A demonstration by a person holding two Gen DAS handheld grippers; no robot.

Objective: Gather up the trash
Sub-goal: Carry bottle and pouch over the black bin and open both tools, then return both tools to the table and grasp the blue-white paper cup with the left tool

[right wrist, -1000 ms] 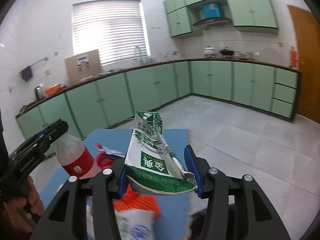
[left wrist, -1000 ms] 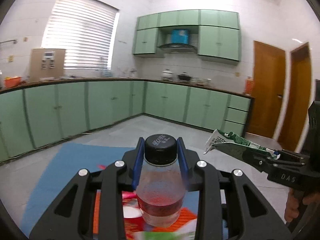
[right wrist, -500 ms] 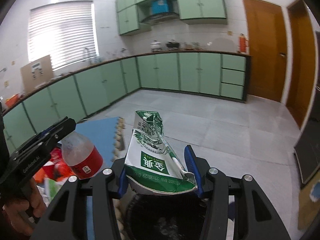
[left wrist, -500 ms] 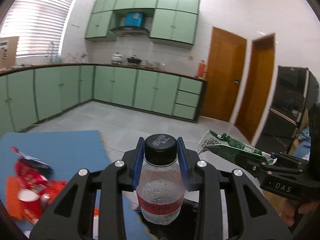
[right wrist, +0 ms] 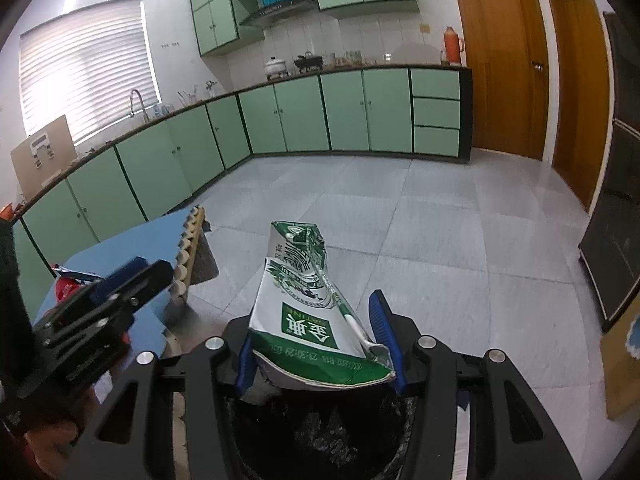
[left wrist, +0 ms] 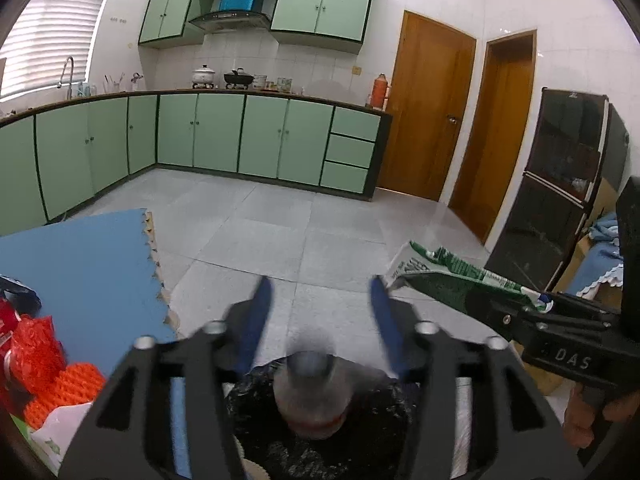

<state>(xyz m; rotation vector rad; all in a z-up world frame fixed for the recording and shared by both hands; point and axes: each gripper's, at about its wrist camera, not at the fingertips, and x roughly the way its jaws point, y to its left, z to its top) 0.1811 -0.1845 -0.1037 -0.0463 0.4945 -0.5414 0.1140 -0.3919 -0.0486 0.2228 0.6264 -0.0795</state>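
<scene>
My left gripper [left wrist: 318,322] is open above a black-lined trash bin [left wrist: 384,432]. A clear plastic bottle [left wrist: 312,396] with a dark cap and red label is blurred just below the jaws, over the bin's mouth. My right gripper [right wrist: 318,340] is shut on a flattened green and white milk carton [right wrist: 310,320], held over the same bin [right wrist: 320,440]. In the left wrist view the right gripper [left wrist: 560,340] and its carton [left wrist: 452,276] are at the right. In the right wrist view the left gripper [right wrist: 120,284] is at the left.
A blue foam mat [left wrist: 76,272] lies left of the bin, with red and orange wrappers [left wrist: 44,364] on it. Grey tiled floor [left wrist: 280,232] stretches to green cabinets [left wrist: 240,136]. A dark glass cabinet [left wrist: 560,200] and wooden doors [left wrist: 424,120] stand at the right.
Both grippers swung right from the mat to above the bin. My left gripper opened and let go of the bottle, which is dropping. The right gripper still holds the carton.
</scene>
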